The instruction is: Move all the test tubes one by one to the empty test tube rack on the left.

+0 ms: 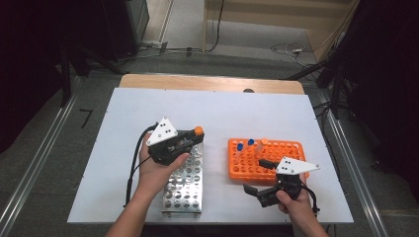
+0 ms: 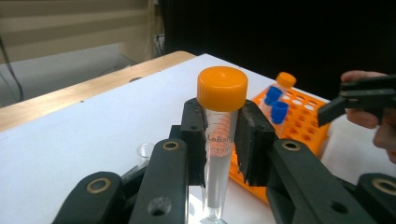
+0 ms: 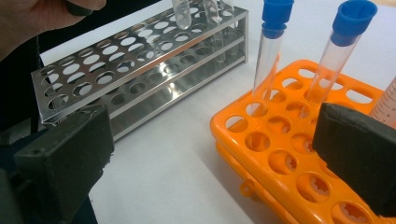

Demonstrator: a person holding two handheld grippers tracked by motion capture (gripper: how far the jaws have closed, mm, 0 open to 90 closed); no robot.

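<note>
- The left gripper (image 2: 220, 140) is clamped on an orange-capped tube (image 2: 219, 135); in the left gripper view this sits at centre frame, the two black pads pressing the clear body just under the cap.
- In the high view the same tube shows only as its orange cap (image 1: 198, 131), left of centre, above the far end of the steel rack (image 1: 185, 180) that lies on the white table (image 1: 276, 111).
- The tube looks like thin clear plastic with printed graduations and a tapered tip: light, fairly stiff, yet smooth enough to slip or swivel between the pads if it is knocked.
- The ribbed cap is wider than the body, so a hold right beneath it seems best; the cap's lip acts as a stop against sliding down.
- A hard squeeze is probably not needed; the wall could flex or crack, and whether it holds liquid I cannot tell.
- The right gripper (image 1: 261, 175) stands open and empty at lower right in the high view, its jaws spread in front of the near left corner of the orange rack (image 1: 291, 148).
- In the right gripper view two blue-capped tubes (image 3: 268, 51) stand upright in that rack at upper right; they are slim and top-heavy, so a sideways bump would likely tilt them.
- For seating the held tube in a steel rack hole, the tip should go in straight; the metal edges may scrape the plastic.
</note>
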